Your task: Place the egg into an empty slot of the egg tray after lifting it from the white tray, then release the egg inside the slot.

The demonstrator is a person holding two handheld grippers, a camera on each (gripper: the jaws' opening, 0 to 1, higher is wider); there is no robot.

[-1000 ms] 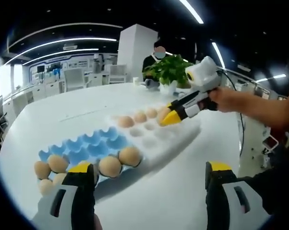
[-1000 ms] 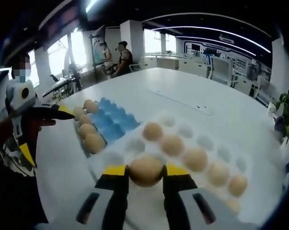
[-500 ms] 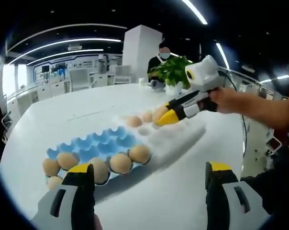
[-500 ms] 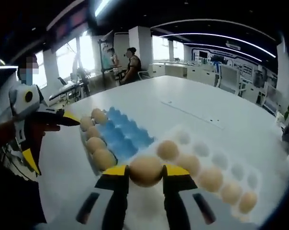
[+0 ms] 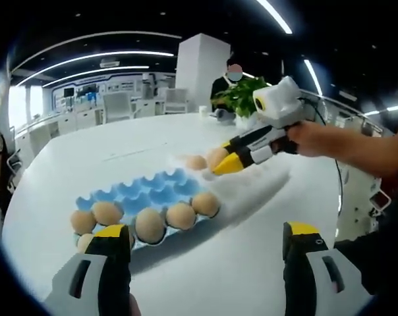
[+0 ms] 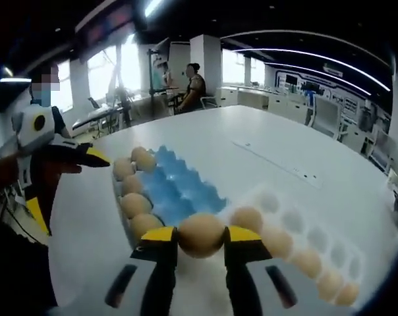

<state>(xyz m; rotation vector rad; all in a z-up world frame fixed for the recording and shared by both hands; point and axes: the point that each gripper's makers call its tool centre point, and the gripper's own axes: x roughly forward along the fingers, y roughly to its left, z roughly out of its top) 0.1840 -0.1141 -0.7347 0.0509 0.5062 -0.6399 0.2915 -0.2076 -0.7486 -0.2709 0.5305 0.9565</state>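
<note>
1. We have the egg (image 6: pixel 201 234) up off the white tray (image 6: pixel 298 224); our right hand-held gripper (image 6: pixel 200 238) pinches it between its yellow-tipped jaws, one on each side. So we judge the lift done.

2. What remains is the carry to an empty slot in the blue egg tray (image 6: pixel 179 187), the lowering, and the letting go. The egg hangs in the air near where the two trays meet, not yet over a slot.

3. The blue tray holds a row of eggs along its near edge, seen from the left gripper view (image 5: pixel 163 224); the slots behind them look free. More eggs sit in a line on the white tray (image 6: pixel 298 253).

4. In the left gripper view, the right hand-held gripper (image 5: pixel 227 162) reaches in from the right, held by a hand (image 5: pixel 311 139), nose angled down toward the trays.

5. Our left hand-held gripper (image 5: pixel 205 240) hovers above the white desk (image 5: pixel 238 263), jaws wide apart with nothing between them, pointing at the blue tray.
</note>
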